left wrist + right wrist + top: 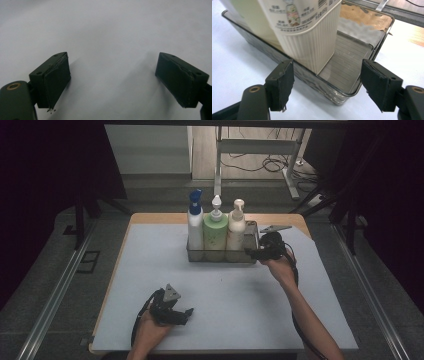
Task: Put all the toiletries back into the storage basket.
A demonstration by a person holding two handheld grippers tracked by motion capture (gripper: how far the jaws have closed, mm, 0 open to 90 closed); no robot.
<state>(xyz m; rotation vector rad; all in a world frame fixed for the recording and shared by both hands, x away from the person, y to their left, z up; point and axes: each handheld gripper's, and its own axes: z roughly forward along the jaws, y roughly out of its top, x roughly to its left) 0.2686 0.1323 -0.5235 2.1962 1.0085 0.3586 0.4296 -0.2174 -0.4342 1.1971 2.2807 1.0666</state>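
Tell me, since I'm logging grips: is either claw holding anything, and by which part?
Nothing is held. Both the left claw and the right claw are open.

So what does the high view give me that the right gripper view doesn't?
High view alone: the blue-capped spray bottle, the green pump bottle, the cream bottle's pump head, and the left gripper resting open on the grey mat. Right gripper view alone: the tray's ridged empty floor beside the cream bottle, the bottle's ribbed base and printed label. Both: the cream pump bottle standing in the clear tray, and the right gripper, fingers open, at the tray's corner.
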